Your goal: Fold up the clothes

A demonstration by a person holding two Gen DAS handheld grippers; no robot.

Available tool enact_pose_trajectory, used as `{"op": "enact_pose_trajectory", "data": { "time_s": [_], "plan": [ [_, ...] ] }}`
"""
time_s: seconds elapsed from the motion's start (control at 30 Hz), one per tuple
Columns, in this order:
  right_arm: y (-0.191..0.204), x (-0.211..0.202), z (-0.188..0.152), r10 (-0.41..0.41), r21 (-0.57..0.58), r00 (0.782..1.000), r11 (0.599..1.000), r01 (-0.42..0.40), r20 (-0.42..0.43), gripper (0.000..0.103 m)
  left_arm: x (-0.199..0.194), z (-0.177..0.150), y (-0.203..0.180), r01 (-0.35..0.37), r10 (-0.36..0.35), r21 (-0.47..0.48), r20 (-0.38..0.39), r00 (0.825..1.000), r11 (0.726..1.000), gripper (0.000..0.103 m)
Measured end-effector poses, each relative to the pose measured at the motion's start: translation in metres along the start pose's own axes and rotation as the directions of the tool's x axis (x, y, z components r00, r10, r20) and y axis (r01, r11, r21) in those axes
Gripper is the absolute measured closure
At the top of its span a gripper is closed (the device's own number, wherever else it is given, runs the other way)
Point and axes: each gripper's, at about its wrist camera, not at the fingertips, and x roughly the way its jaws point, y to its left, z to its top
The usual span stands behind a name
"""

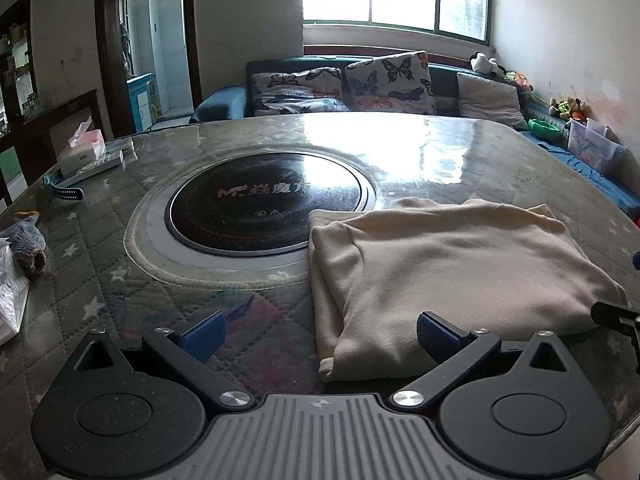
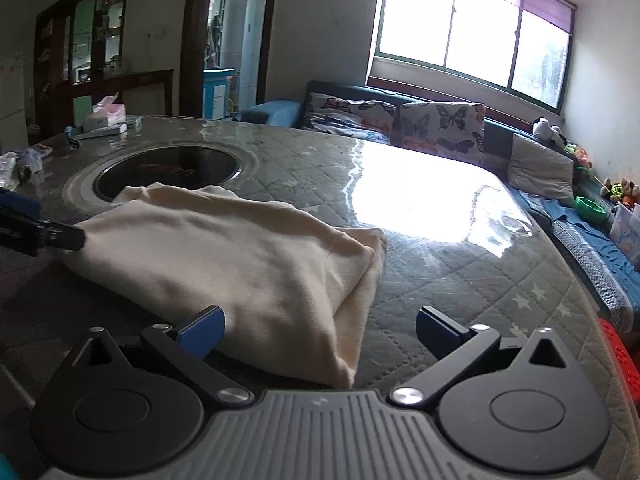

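Note:
A cream garment (image 1: 448,272) lies folded into a thick rectangle on the quilted table (image 1: 120,280). My left gripper (image 1: 320,336) is open, just above the table at the garment's near left corner, with the corner between its blue pads. My right gripper (image 2: 318,334) is open at the near right corner of the garment (image 2: 240,256), which also lies between its pads. Neither holds cloth. The left gripper's finger shows at the left edge of the right wrist view (image 2: 36,232), and the right gripper's finger at the right edge of the left wrist view (image 1: 616,316).
A round black induction hob (image 1: 268,204) is set in the table behind the garment. A tissue box (image 1: 82,150), a watch (image 1: 66,192), a knitted sock (image 1: 28,240) and a white bag (image 1: 10,292) lie at the left. A sofa with butterfly cushions (image 1: 388,80) stands beyond.

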Motion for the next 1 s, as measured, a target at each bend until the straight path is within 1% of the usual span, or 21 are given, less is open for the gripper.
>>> {"op": "enact_pose_trajectory", "data": {
  "time_s": [0.17,0.33,0.6,0.83,0.93,1.0],
  "plan": [
    [0.012,-0.008,0.005,0.055,-0.048,0.998,0.997,-0.055,0.008,0.0,-0.002,0.0,0.0,0.016,-0.016,0.003,-0.002,1.0,1.0,0.0],
    [0.027,-0.012,0.012,0.118,-0.1,0.993,0.988,-0.116,0.017,0.0,-0.001,0.001,-0.004,0.003,-0.003,0.022,-0.018,1.0,1.0,0.0],
    [0.045,-0.009,0.014,0.198,-0.155,0.98,0.968,-0.197,-0.015,0.0,0.004,0.004,-0.011,0.017,-0.015,0.039,-0.053,0.998,0.999,0.0],
    [0.05,-0.005,0.016,0.21,-0.174,0.977,0.962,-0.212,-0.029,0.0,0.01,0.011,-0.009,0.018,-0.016,0.024,-0.08,0.997,1.0,0.0],
    [0.052,-0.002,0.017,0.231,-0.173,0.972,0.956,-0.235,-0.046,0.002,0.012,0.015,-0.007,0.025,-0.023,0.02,-0.08,0.997,1.0,0.0],
    [0.057,0.002,0.019,0.26,-0.186,0.964,0.946,-0.267,-0.064,0.01,0.013,0.017,-0.004,0.025,-0.024,0.01,-0.084,0.996,1.0,0.0]
  ]
}}
